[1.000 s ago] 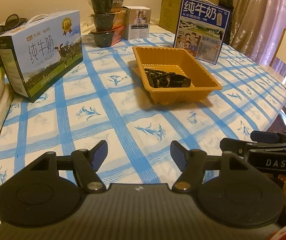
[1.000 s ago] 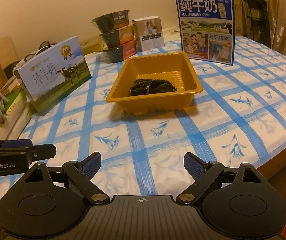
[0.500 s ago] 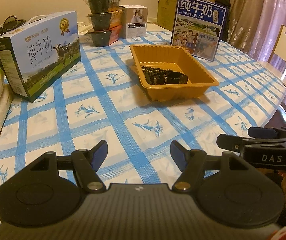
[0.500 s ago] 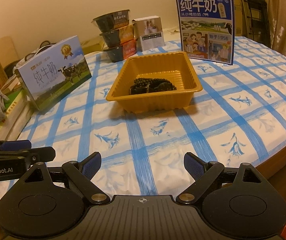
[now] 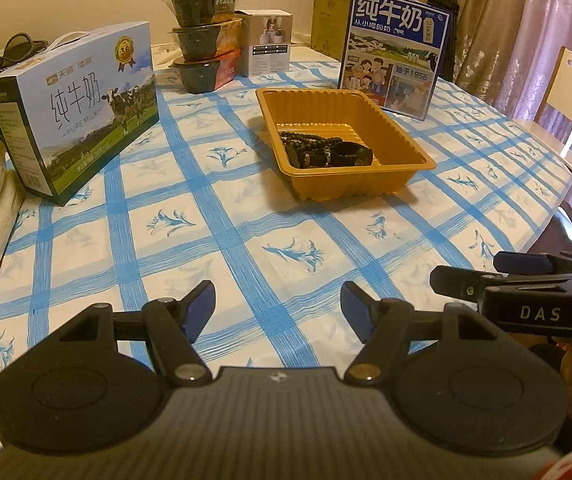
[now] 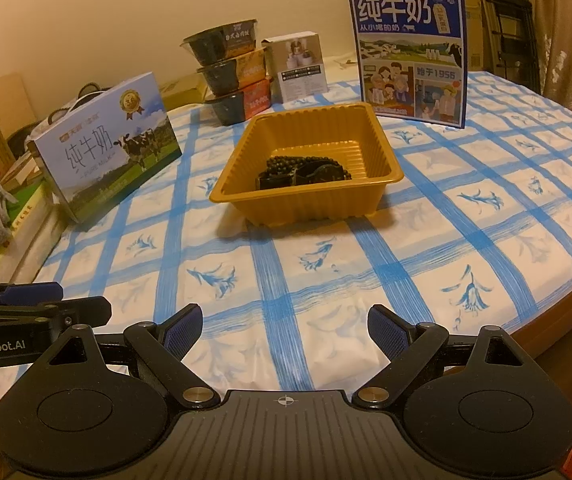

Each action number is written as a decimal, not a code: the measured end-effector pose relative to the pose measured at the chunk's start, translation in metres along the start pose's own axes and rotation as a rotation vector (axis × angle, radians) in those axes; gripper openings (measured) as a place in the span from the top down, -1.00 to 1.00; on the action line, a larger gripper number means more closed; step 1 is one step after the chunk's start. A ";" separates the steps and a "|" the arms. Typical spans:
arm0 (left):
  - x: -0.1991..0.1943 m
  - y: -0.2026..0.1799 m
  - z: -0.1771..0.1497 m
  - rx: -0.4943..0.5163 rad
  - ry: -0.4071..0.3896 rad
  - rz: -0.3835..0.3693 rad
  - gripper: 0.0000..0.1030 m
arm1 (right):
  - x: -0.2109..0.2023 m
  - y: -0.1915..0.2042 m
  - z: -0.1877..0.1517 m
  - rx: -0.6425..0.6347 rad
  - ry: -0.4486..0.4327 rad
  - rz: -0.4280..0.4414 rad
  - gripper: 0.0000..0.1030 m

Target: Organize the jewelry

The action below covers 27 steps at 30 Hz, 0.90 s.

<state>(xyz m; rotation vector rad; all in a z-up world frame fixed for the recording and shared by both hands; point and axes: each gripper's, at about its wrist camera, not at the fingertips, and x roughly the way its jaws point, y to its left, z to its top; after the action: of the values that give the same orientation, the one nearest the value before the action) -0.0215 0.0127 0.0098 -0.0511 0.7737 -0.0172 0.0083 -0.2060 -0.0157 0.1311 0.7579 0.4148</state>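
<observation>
1. Warm, yellowish indoor light, moderately dim, tints both views.
2. The tray [image 6: 382, 152] casts a soft shadow to its near left on the worktop [image 6: 426, 248], so light falls from the far right.
3. Fisheye bending curves the edges; corners go black.
4. Focus is sharp mid-scene; no glare.

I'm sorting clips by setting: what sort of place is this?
Most likely a home dining room: a table under a blue-checked floral tablecloth, a white dining chair by pink curtains, and milk gift boxes with stacked food bowls.
</observation>
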 end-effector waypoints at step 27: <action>0.002 -0.003 0.000 0.004 0.004 0.001 -0.30 | 0.004 -0.002 0.001 0.002 0.002 0.000 -0.73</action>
<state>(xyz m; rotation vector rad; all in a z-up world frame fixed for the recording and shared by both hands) -0.0201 0.0100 0.0092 -0.0468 0.7773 -0.0179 0.0123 -0.2059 -0.0180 0.1323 0.7600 0.4145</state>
